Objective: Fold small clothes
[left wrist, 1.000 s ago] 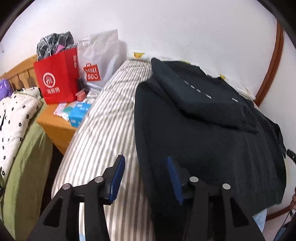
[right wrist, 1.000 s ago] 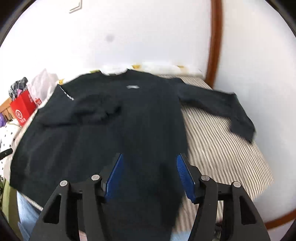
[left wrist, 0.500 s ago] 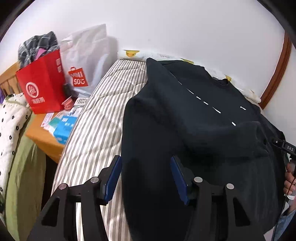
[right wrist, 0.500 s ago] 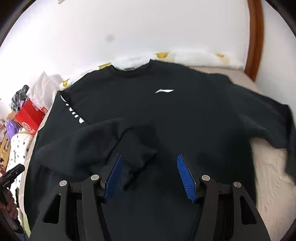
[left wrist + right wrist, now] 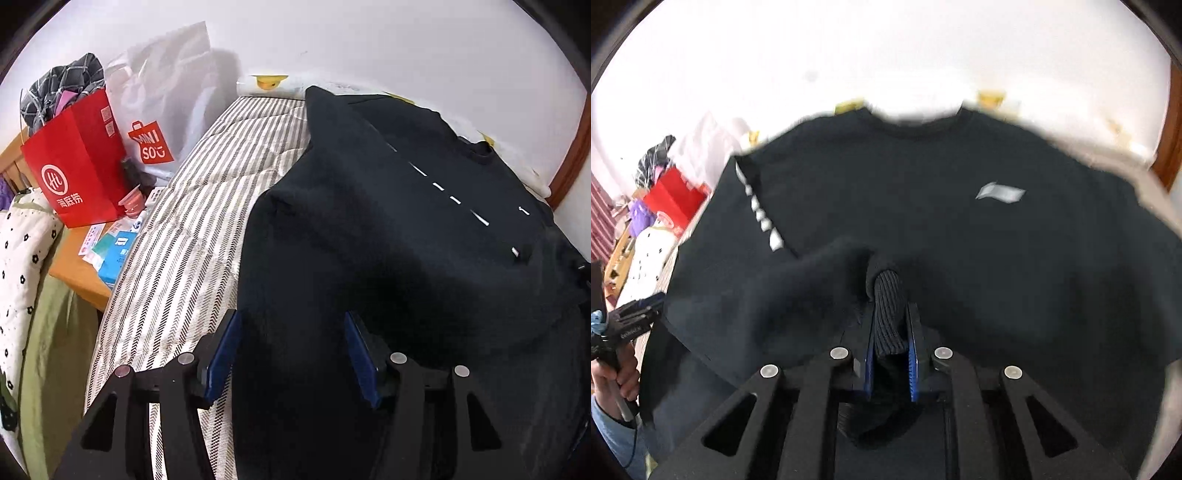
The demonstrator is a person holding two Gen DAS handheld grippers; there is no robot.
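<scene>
On the striped bed lies the black sweatshirt, chest up, collar toward the wall. I judge the fold as barely begun: one sleeve already lies across the body, the other side and the hem remain to be turned in. My right tongs are closing, and the ribbed cuff of that folded sleeve is pinched between the blue pads. My left tongs hover released over the sweatshirt's near edge, fabric below them but nothing gripped.

Beside the bed, on the wooden desk, a red paper bag holds a bundle of checked dark cloth with something pink showing at its mouth. A translucent shopping bag leans on the wall behind it; its contents I cannot make out. Small cartons lie loose on the desk.
</scene>
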